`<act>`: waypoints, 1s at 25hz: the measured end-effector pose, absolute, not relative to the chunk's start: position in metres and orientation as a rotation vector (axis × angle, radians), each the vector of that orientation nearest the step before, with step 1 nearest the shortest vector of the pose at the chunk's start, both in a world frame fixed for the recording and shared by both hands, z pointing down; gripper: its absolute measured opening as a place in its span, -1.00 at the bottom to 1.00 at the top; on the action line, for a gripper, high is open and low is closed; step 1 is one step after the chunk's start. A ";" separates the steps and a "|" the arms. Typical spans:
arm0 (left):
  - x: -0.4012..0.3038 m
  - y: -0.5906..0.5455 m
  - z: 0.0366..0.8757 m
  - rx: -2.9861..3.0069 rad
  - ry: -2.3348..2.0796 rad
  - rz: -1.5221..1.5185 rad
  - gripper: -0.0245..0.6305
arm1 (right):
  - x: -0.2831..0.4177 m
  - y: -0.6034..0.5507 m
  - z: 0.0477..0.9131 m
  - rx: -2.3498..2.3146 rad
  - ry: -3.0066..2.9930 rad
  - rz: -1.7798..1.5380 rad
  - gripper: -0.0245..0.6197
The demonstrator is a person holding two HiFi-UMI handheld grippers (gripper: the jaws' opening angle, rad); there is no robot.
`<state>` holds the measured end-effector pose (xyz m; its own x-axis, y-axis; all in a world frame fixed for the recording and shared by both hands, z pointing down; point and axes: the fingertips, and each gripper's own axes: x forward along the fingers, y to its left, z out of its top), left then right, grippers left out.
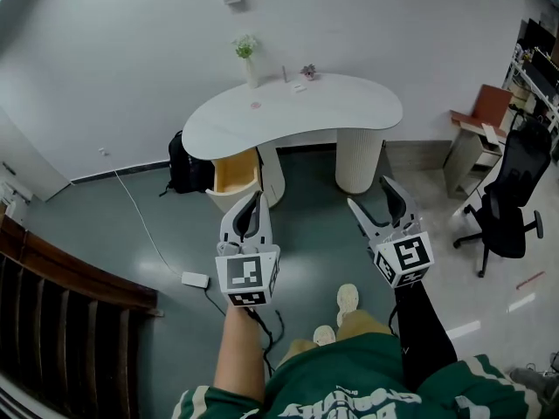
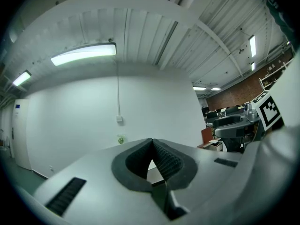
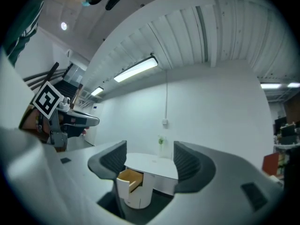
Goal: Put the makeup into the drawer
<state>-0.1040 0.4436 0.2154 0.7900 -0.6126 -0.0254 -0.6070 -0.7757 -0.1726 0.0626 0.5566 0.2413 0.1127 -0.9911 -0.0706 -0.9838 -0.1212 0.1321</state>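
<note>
With the grey left gripper (image 1: 251, 206) pressed together and the grey right gripper (image 1: 369, 195) spread empty, a hasty grab could be knocking the tiny makeup (image 1: 307, 72) off the far curved white table (image 1: 349, 112), past its open yellow-wood drawer (image 1: 236, 172).

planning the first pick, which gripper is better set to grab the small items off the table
Right, probably. The right gripper has its jaws apart and empty, framing the white table and its open drawer. The left gripper is shut and would have to open first. Both stand short of the table.
</note>
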 end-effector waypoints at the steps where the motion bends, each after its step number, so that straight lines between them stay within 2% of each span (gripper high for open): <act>1: -0.104 0.440 0.216 -2.807 0.970 -0.049 -0.93 | 0.064 0.553 0.240 2.310 -2.046 -0.223 0.09; 4: -0.102 0.428 0.217 -2.805 0.981 -0.060 -0.93 | 0.070 0.540 0.238 2.316 -2.051 -0.227 0.15; 12: -0.066 0.387 0.221 -2.815 0.974 -0.075 -0.93 | 0.096 0.492 0.241 2.264 -2.108 -0.239 0.14; 25: 0.043 0.267 0.220 -2.792 1.020 -0.082 -0.93 | 0.215 0.364 0.243 2.246 -2.151 -0.228 0.12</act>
